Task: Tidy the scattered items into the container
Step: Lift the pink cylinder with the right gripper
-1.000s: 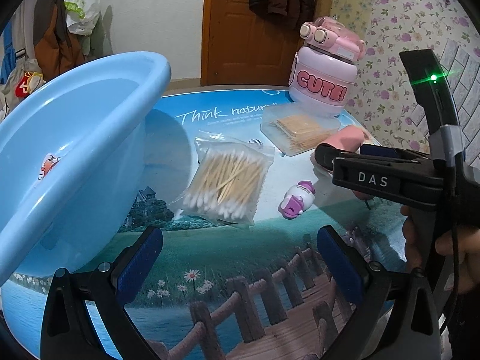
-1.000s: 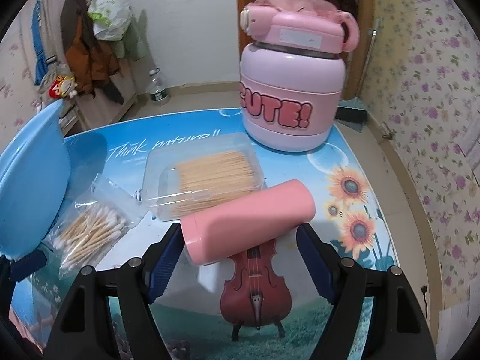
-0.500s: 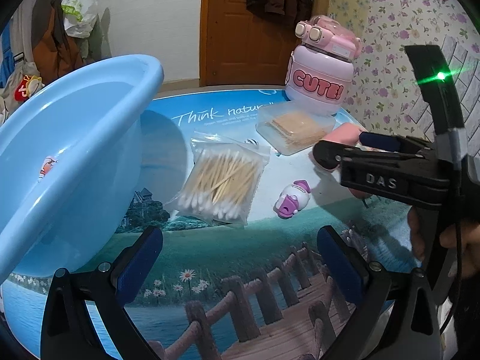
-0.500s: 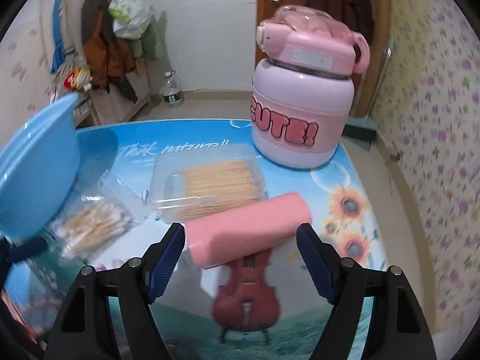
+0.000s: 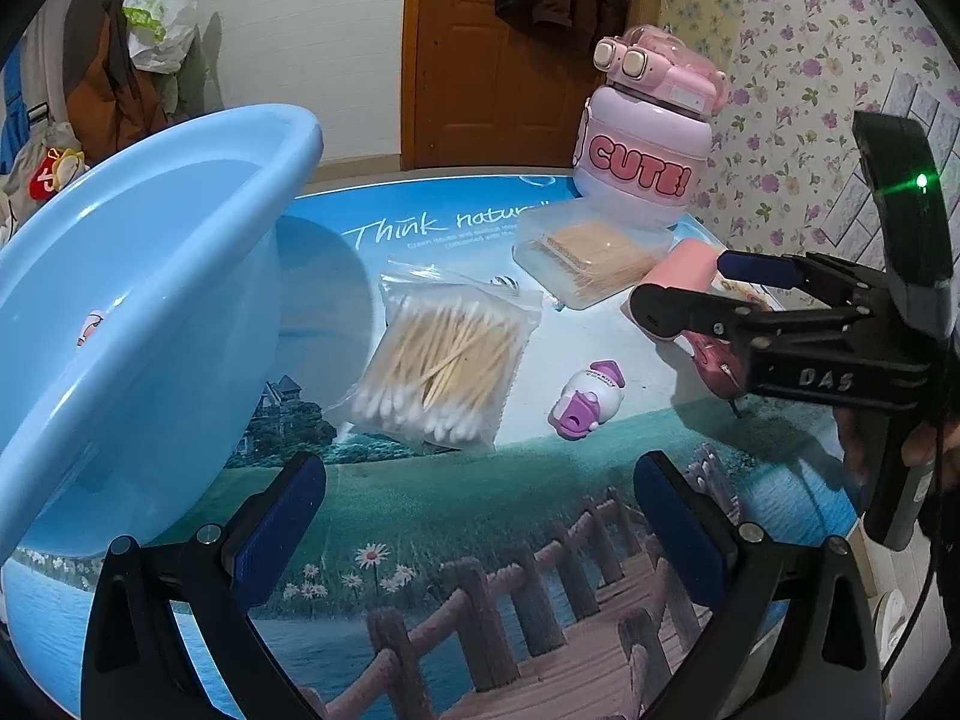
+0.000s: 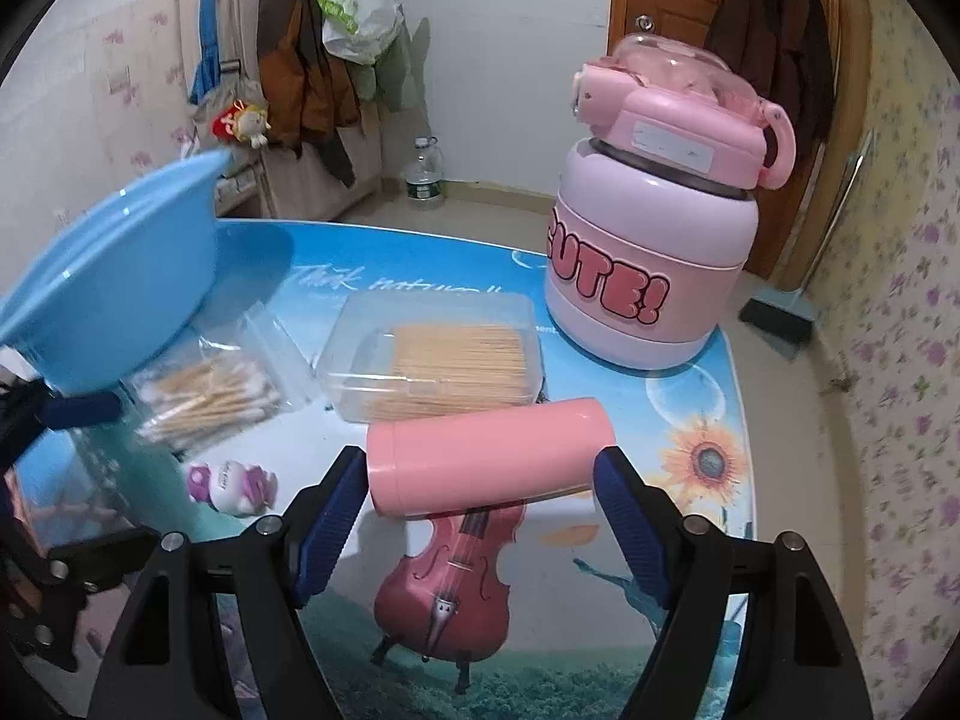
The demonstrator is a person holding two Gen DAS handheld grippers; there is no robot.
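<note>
While the right gripper clamps the pink tube lengthwise at lower centre, carry it level over the blue basin at left before releasing; the left gripper waits wide open, holding nothing.

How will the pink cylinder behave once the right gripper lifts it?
The pink cylinder, held end to end by the right gripper, looks rigid and smooth, so it may slip or pivot. If released on the table it would probably roll. It is likely light plastic.
</note>
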